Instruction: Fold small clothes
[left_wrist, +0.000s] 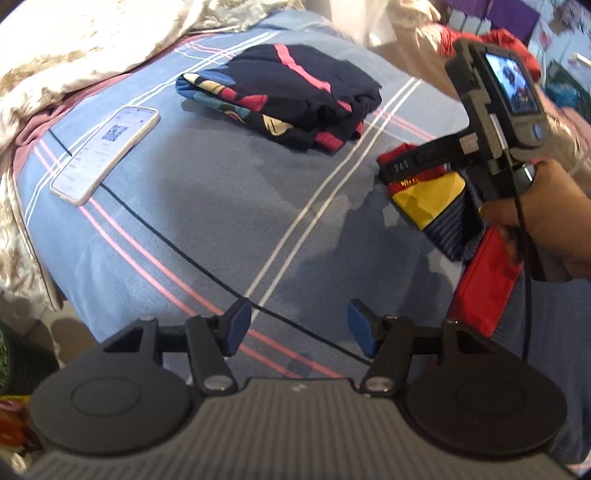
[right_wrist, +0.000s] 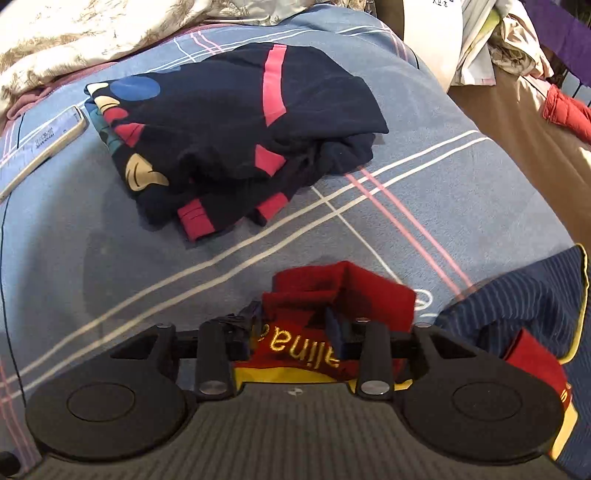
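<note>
Working off the folded navy garment with pink stripes and cartoon print (right_wrist: 236, 125) as my landmark: it sits done on the blue plaid bedspread (left_wrist: 207, 206), so I read the step in hand as starting the next piece. That piece is a small red, yellow and navy pinstriped jersey-type garment (right_wrist: 343, 291), lying nearer me than the navy pile and to its right, still bunched. My right hand-held gripper (right_wrist: 295, 325) has the red collar edge between its fingers; the fabric runs up over both pads and looks pinched, so I call it clenched on the jersey, though pad contact is partly hidden. My left hand-held gripper (left_wrist: 299, 328) is released, nothing between its blue pads (left_wrist: 240, 317), hanging over bare bedspread on the near side of the navy pile. A white smartphone (left_wrist: 107, 151) lies just left of that pile, clear of the work. Jersey orientation: crumpled, so this is a rough call only. Its long axis seems to run from the collar in my right gripper off to the right and toward me, collar end pointing at the navy pile. Next move, as I judge it: the left takes the opposite edge, both pull it flat onto open bedspread short of the pile, then fold. Risk: dragging it into the finished pile.
</note>
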